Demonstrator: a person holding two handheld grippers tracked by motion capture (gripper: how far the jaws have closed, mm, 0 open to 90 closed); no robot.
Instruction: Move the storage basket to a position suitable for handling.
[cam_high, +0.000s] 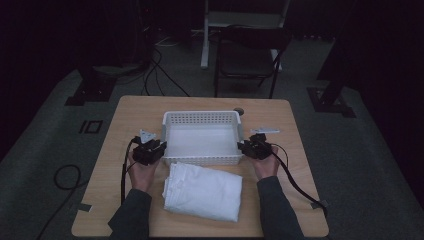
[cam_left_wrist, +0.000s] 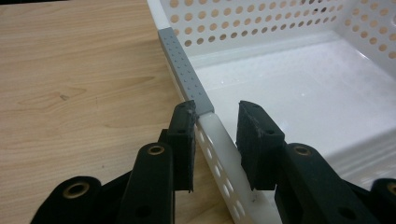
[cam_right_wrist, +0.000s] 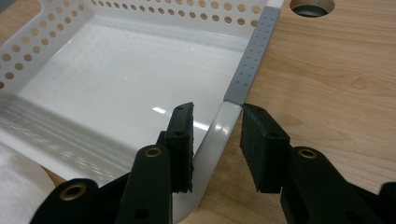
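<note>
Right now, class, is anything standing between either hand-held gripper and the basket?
Nothing visible. The left hand-held gripper and right hand-held gripper each straddle a side rim of the basket; the cloth lies in front, clear of both.

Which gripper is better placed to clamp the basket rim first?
Left, narrowly. The left gripper straddles a straight stretch of the basket rim, outer pad seemingly at the wall. The right gripper straddles the rim where it starts curving into the corner, outer pad clearly off it. Both open.
</note>
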